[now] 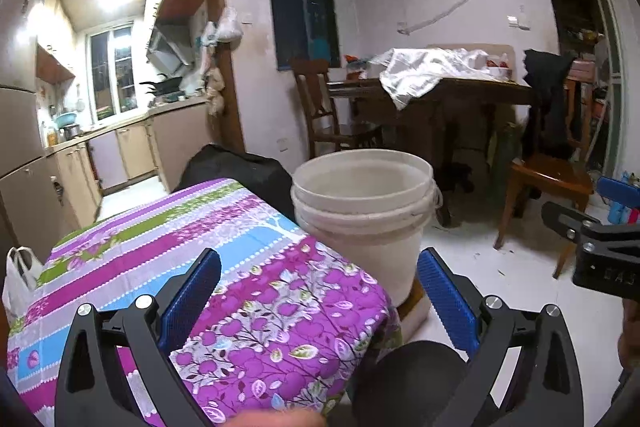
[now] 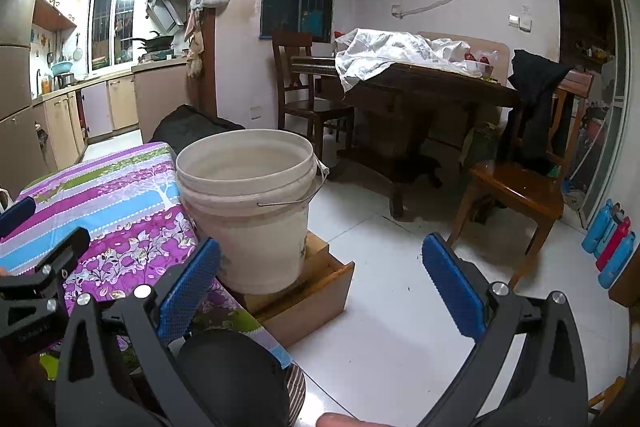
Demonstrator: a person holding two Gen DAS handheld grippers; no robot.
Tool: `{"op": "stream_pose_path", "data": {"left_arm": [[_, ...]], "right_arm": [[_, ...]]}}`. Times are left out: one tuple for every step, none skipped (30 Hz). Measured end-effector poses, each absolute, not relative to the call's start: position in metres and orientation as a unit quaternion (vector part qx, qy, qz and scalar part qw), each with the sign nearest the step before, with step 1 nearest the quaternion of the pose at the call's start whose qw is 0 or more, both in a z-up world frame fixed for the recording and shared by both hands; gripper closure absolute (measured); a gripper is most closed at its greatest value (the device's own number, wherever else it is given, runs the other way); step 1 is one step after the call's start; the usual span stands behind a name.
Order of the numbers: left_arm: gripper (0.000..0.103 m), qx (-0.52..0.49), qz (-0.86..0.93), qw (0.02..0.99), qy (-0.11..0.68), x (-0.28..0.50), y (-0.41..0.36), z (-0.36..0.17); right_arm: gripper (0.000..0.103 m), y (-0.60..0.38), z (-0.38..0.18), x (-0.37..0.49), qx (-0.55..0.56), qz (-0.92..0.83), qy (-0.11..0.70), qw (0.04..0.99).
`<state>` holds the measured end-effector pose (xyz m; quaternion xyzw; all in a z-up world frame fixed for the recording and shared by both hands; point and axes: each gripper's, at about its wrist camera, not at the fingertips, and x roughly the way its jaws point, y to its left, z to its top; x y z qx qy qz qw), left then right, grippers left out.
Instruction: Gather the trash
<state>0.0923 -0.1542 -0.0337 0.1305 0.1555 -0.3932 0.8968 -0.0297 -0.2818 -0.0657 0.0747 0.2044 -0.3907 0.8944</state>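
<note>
A white plastic bucket with a wire handle stands on a wooden box on the floor, beside a table with a purple floral cloth. It also shows in the right wrist view. My left gripper is open and empty, held over the table's near corner, the bucket just ahead. My right gripper is open and empty, to the right of the bucket above the floor. No trash item shows on the cloth.
A white plastic bag hangs at the table's left edge. A dark dining table with a white sheet, wooden chairs and coloured bottles stand beyond on the white tile floor. A kitchen opens at the left.
</note>
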Motion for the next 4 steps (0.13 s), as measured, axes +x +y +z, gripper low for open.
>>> {"op": "stream_pose_path", "data": {"left_arm": [[0.005,0.132,-0.392,0.897,0.155,0.0916,-0.1544,-0.0342],[0.005,0.134,-0.389,0.898,0.155,0.0916,-0.1550,-0.0350],[0.005,0.134,-0.389,0.898,0.155,0.0917,-0.1554,-0.0346],[0.005,0.133,-0.387,0.899,0.156,0.0924,-0.1552,-0.0351]], "right_arm": [[0.006,-0.2821,-0.0661,-0.0293,0.076,-0.390,0.205,0.894],[0.006,-0.2827,-0.0662,-0.0290,0.076,-0.390,0.206,0.894],[0.006,-0.2826,-0.0664,-0.0287,0.076,-0.390,0.206,0.894],[0.006,-0.2823,-0.0663,-0.0287,0.076,-0.391,0.206,0.894]]}}
